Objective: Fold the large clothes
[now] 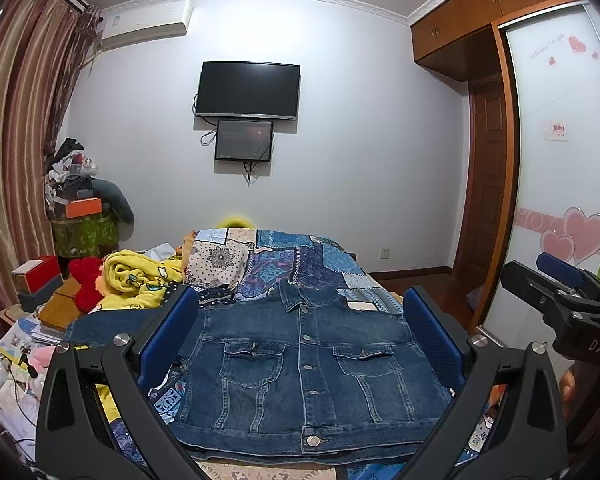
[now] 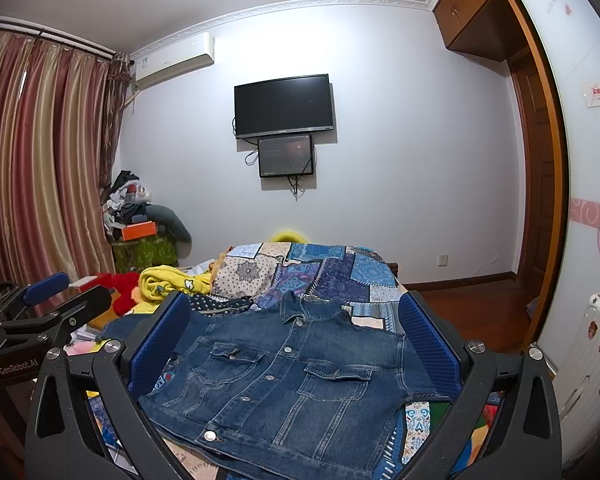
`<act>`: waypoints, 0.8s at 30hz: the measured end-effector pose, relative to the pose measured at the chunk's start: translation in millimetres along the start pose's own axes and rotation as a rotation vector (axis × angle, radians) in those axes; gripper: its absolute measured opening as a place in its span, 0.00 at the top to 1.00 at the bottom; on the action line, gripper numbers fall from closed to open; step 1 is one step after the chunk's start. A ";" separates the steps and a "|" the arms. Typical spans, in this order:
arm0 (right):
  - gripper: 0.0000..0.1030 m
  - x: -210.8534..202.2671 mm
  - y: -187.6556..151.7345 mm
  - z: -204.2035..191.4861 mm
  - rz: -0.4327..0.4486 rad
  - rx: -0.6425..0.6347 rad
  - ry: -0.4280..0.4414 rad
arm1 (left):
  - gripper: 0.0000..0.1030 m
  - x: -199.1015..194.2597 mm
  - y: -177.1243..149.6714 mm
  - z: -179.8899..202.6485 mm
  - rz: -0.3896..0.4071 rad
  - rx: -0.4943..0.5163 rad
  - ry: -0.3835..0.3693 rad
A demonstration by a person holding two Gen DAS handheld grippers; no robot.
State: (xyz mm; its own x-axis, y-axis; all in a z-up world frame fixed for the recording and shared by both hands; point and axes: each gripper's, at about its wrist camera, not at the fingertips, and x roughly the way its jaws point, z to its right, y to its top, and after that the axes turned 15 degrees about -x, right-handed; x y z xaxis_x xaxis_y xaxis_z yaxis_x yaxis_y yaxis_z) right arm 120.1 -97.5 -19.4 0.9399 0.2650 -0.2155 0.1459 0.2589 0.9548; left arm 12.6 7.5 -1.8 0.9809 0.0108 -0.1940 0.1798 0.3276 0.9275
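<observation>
Denim jacket (image 1: 300, 364) flat on bed (image 1: 300, 256), sleeves tucked; both hand-held grippers (image 1: 300, 340) (image 2: 296, 344) agape, empty; advise pinching hem corners evenly, folding toward collar.

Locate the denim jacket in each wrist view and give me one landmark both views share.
Left wrist view: the denim jacket lies lower centre, front up, on the patchwork bedspread, framed by the open left gripper.
Right wrist view: the jacket lies lower centre, turned slightly, framed by the open right gripper.
Shared landmark: the wall-mounted TV.
</observation>
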 end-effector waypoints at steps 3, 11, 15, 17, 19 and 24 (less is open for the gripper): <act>0.00 -0.3 0.2 -1.0 -0.002 0.002 0.000 | 0.00 -0.2 0.0 1.3 0.001 0.003 0.004; 0.00 -0.3 0.2 0.3 -0.004 0.004 -0.001 | 0.00 -0.2 -0.2 1.4 -0.003 0.006 -0.001; 0.00 0.2 -1.2 -0.1 -0.001 0.003 -0.002 | 0.00 0.3 -0.2 2.2 -0.002 0.007 0.001; 0.00 1.9 -1.0 0.3 -0.001 0.003 -0.002 | 0.00 0.2 -0.1 2.2 -0.003 0.007 0.000; 0.00 1.7 -0.6 0.2 -0.003 0.003 -0.003 | 0.00 0.3 -0.4 2.0 -0.002 0.008 0.002; 0.00 -0.6 -6.2 -1.0 -0.002 0.004 -0.005 | 0.00 -0.5 0.2 2.3 -0.002 0.010 -0.001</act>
State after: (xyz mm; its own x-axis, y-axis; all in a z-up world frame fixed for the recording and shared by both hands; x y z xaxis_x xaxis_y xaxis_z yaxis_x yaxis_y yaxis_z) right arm 118.3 -98.3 -25.4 0.9409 0.2603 -0.2166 0.1492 0.2557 0.9552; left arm 12.3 5.4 -0.8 0.9807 0.0096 -0.1955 0.1823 0.3183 0.9303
